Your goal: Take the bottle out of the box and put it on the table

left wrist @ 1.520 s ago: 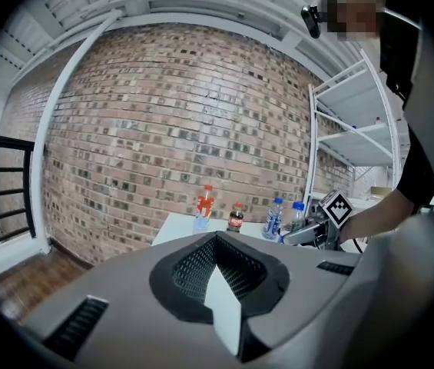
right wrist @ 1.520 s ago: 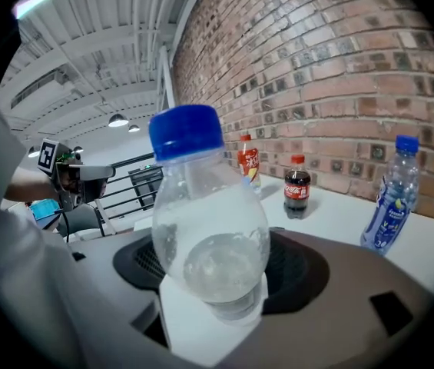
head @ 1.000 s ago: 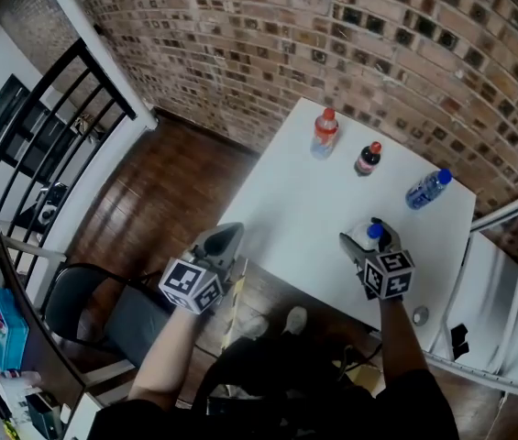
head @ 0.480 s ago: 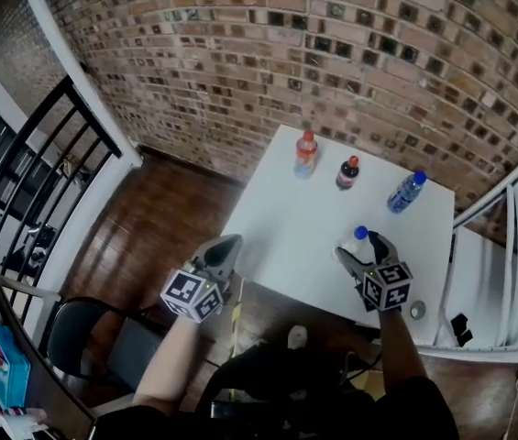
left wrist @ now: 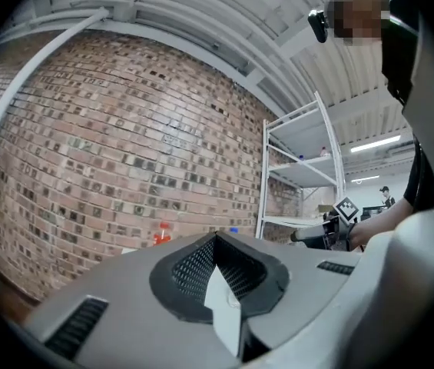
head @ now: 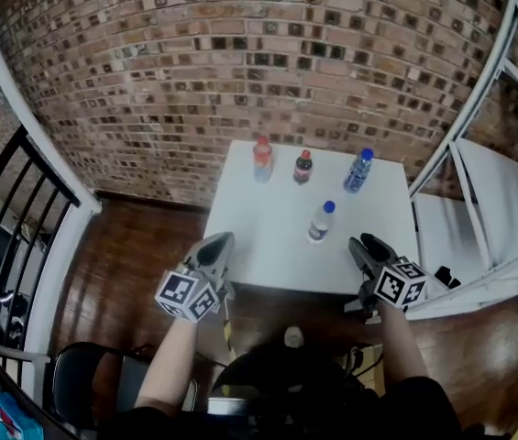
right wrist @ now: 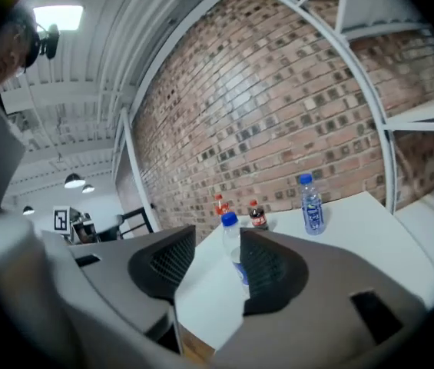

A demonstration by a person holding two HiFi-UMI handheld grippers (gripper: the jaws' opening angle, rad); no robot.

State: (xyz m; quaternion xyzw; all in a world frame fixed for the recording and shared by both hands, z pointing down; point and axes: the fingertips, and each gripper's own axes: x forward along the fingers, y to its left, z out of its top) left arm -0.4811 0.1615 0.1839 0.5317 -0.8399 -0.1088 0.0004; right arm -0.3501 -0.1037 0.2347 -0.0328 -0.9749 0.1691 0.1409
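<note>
A clear bottle with a blue cap stands upright by itself near the front of the white table. It shows again past the jaws in the right gripper view. My right gripper hangs to the bottle's right, off the table's front edge and apart from the bottle. Its jaws have just been closing, a gap remains, and nothing is between them. My left gripper hovers at the table's front left edge, its pads together and empty. No box is in view.
At the back of the table stand an orange-red bottle, a dark cola bottle and a blue-labelled water bottle. A brick wall rises behind the table. White metal shelving stands to the right and a black railing to the left.
The right gripper's jaws were around the blue-capped bottle; they have come off it and drawn back to the right. The bottle stays standing on the table. Both grippers have risen.
</note>
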